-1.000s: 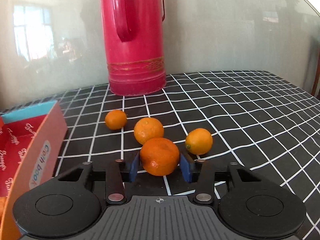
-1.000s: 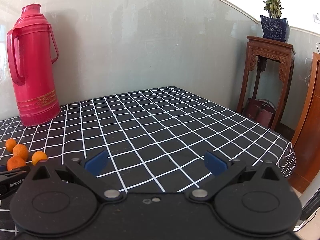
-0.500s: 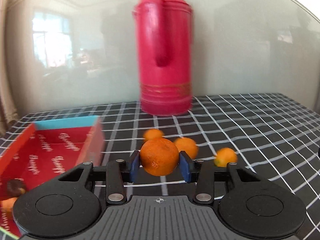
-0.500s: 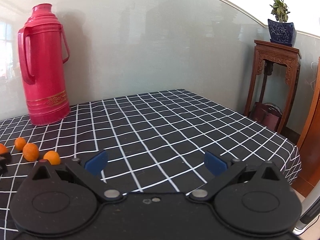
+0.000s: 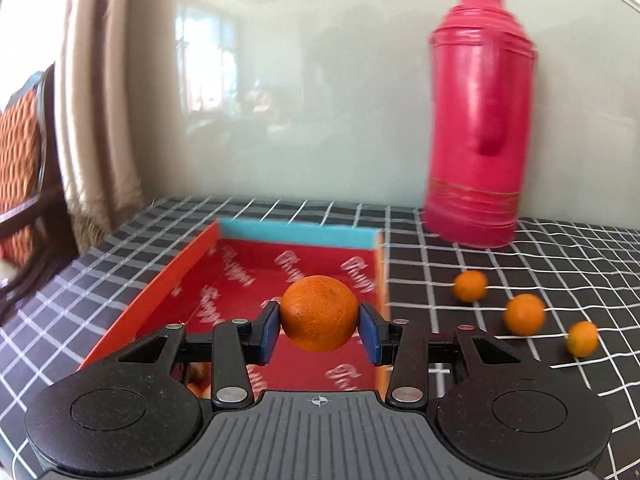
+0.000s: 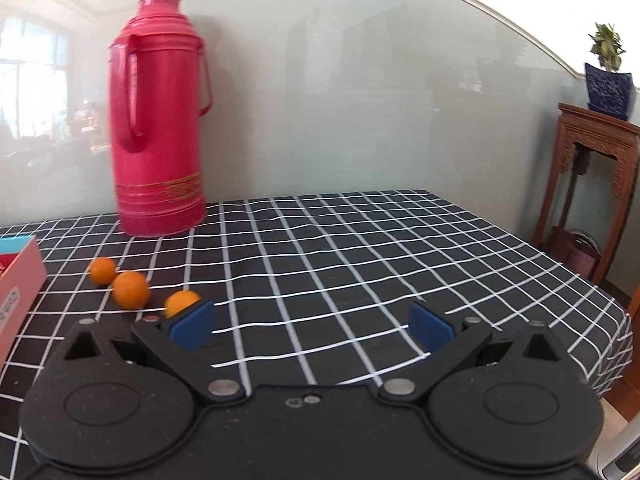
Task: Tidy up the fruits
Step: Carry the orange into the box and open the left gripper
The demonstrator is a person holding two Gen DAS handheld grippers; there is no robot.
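Checked surface point(image 5: 480, 280), box point(image 5: 296, 236) at left. Your left hand-held gripper point(image 5: 319, 334) clamps an orange point(image 5: 319, 312), hanging above the box's near right corner; floor lies just ahead-left. Right hand-held gripper point(image 6: 312, 326) wide, empty; three oranges point(image 6: 130, 290) remain loose.

Bright daylight fills both fisheye views, with a window reflection point(image 5: 204, 64) glaring on the glossy pale wall point(image 6: 360, 120) and the top corners blown out to white. Motion blur smears the red flask point(image 5: 480, 128), the box point(image 5: 280, 276) lettering and the loose oranges point(image 5: 524, 314) in the left view. Straight lines bow strongly toward the frame edges.
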